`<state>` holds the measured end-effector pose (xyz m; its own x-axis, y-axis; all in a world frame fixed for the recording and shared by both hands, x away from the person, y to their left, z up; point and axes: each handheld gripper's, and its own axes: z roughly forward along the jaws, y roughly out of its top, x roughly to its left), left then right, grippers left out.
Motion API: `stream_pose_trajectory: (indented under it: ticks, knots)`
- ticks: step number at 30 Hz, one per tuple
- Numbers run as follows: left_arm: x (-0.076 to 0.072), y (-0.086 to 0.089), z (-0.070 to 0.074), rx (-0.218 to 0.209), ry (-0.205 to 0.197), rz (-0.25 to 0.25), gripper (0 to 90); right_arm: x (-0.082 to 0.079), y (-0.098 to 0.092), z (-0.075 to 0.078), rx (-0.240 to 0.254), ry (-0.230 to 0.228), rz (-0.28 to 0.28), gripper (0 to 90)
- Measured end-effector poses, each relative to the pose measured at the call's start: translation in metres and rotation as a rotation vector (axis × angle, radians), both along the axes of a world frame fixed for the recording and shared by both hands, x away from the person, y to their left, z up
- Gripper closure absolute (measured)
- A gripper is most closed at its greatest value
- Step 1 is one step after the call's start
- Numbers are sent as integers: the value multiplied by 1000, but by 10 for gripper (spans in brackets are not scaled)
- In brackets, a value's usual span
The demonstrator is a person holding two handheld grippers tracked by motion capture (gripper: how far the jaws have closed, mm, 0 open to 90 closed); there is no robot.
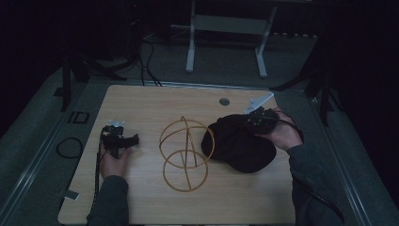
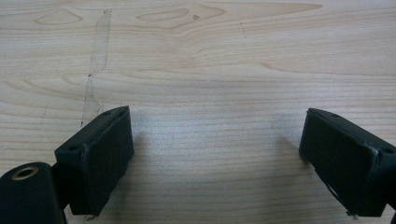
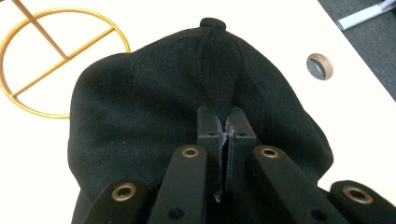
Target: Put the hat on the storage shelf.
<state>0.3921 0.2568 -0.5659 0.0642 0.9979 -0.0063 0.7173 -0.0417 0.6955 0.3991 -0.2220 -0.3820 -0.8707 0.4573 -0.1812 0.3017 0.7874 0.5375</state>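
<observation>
Closed on a fold of the black cap [image 3: 154, 116], my right hand-held gripper [image 3: 226, 126] pinches it just right of the gold wire stand [image 1: 185, 153]. Left hand-held gripper [image 2: 215, 158] hangs open over bare counter [image 2: 210, 56]. I judge lifting the cap onto the stand comes next.

From my seat, the middle of the table [image 1: 141, 197] is blocked by the gold wire stand [image 1: 186, 153], with the black cap [image 1: 237, 141] touching its right side, so nothing passes between those two. My left gripper [image 1: 134, 140] has bare wood between its spread jaws and a clear lane before the stand. The near edge and the far strip around the grommet hole [image 1: 224, 101] lie open.
</observation>
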Motion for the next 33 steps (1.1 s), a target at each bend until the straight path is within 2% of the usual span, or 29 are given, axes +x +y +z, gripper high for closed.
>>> stream_pose_trajectory:
  ticks: [7, 19, 26, 27, 33]
  knots:
    - [0, 0, 0, 0, 0, 0, 96, -1, -2, 8, -4, -9, 3, 874]
    - [0, 0, 0, 0, 0, 0, 96, -4, -7, 30, -2, -56, 3, 874]
    - [0, 0, 0, 0, 0, 0, 96, -5, -11, 40, 28, -69, 1, 874]
    - [0, 0, 0, 0, 0, 0, 95, -6, -13, 43, 48, -78, 2, 874]
    - [0, 0, 0, 0, 0, 0, 96, -8, -18, 54, 89, -96, 3, 874]
